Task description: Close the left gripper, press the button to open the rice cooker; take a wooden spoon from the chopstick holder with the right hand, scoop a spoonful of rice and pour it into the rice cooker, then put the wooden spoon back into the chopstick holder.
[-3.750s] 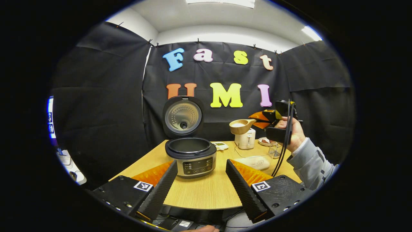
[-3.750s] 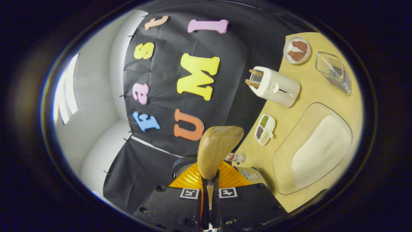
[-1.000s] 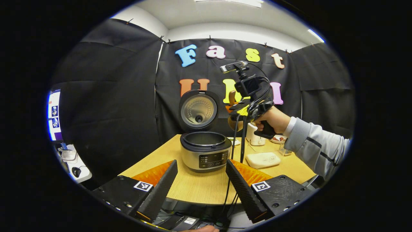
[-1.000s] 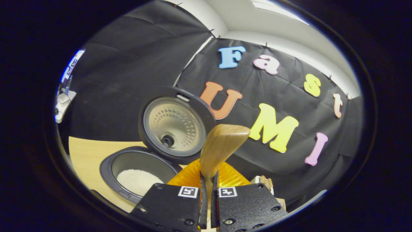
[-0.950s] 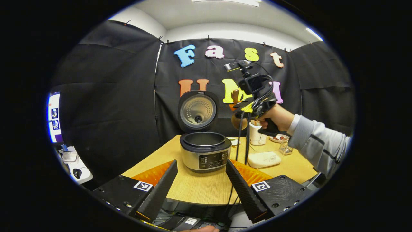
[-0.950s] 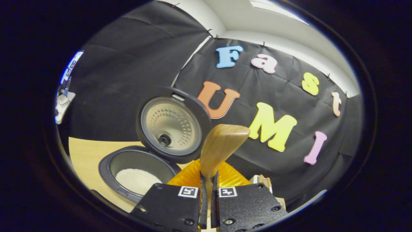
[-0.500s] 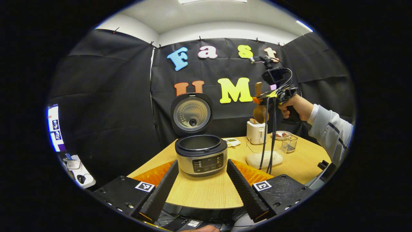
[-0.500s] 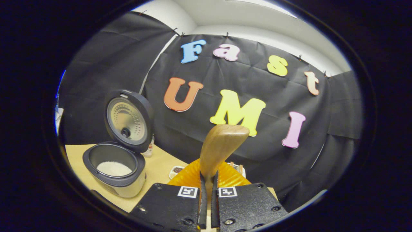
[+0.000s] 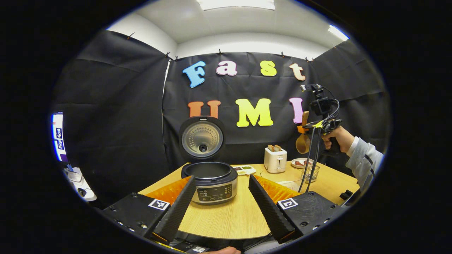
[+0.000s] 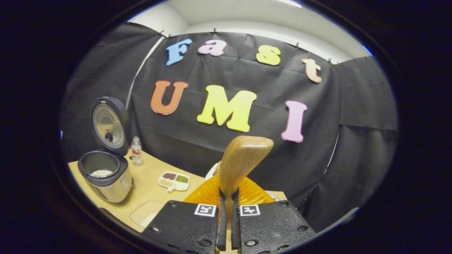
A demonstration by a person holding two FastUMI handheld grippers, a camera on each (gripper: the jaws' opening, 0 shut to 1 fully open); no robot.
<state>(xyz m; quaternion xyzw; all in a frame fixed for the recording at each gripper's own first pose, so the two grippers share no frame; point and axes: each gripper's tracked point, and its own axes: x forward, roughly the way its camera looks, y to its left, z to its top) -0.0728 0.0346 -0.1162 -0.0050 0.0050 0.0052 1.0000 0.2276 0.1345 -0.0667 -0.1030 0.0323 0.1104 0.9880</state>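
Observation:
The rice cooker (image 9: 211,183) stands on the table with its lid (image 9: 202,138) raised; white rice (image 10: 101,173) lies in its pot. My left gripper (image 9: 221,178) is open and low in front of the cooker, touching nothing. My right gripper (image 10: 227,194) is shut on the handle of the wooden spoon (image 10: 243,160). In the left gripper view the right gripper (image 9: 312,124) is held high at the right by a hand, and the wooden spoon (image 9: 303,141) hangs bowl down above the wire chopstick holder (image 9: 310,173).
A white toaster (image 9: 275,159), a plate of meat (image 9: 300,163) and a divided seasoning tray (image 9: 242,170) stand at the back of the wooden table (image 9: 226,215). A small bottle (image 10: 136,151) stands behind the cooker. Cables hang from the right gripper.
The right gripper has carried the spoon from over the open cooker to the right, above the chopstick holder. The left gripper stays open.

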